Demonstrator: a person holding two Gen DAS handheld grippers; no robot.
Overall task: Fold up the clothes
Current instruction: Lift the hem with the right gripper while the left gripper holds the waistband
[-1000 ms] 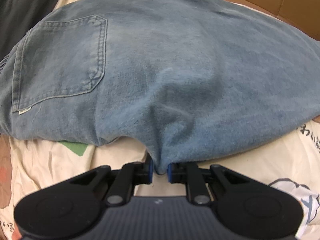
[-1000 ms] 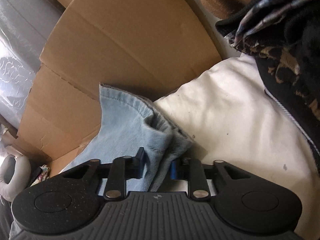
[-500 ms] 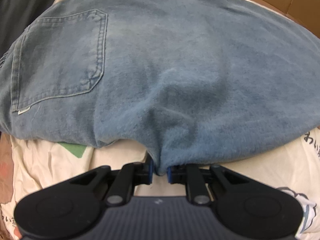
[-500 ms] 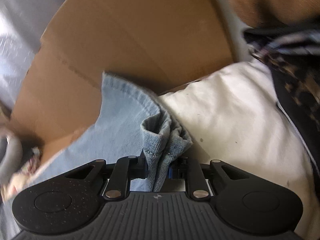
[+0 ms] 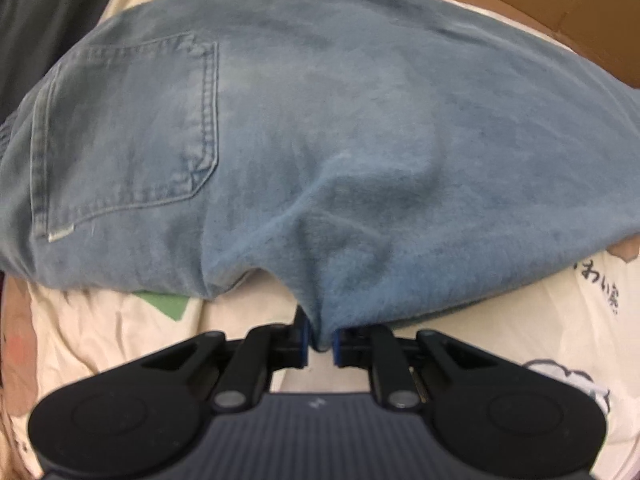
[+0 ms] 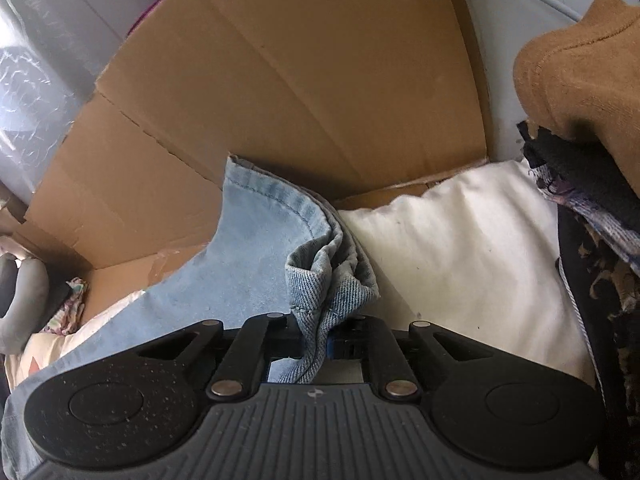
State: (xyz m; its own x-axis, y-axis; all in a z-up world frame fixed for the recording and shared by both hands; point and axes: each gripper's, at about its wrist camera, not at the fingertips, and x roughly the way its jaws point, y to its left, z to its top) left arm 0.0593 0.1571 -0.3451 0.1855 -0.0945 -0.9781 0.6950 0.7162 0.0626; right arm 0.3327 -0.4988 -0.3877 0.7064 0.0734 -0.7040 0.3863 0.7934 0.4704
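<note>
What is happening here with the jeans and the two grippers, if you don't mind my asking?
A person is folding a pair of light blue denim jeans on a cream printed bedcover, holding a gripper in each hand. The left gripper pinches a bunched fold at the near edge, below the back pocket. The right gripper is closing on the stitched leg hem, which it holds up in front of a brown cardboard box.

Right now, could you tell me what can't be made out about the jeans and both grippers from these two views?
- Left wrist view: the jeans run off both side edges; the waistband and legs are cut off.
- Left gripper: the denim pinched between its closing jaws hides the pad faces.
- Right wrist view: the right gripper is closing on the bunched hem; its body hides the cloth below.
- The cardboard box interior isn't visible.
</note>
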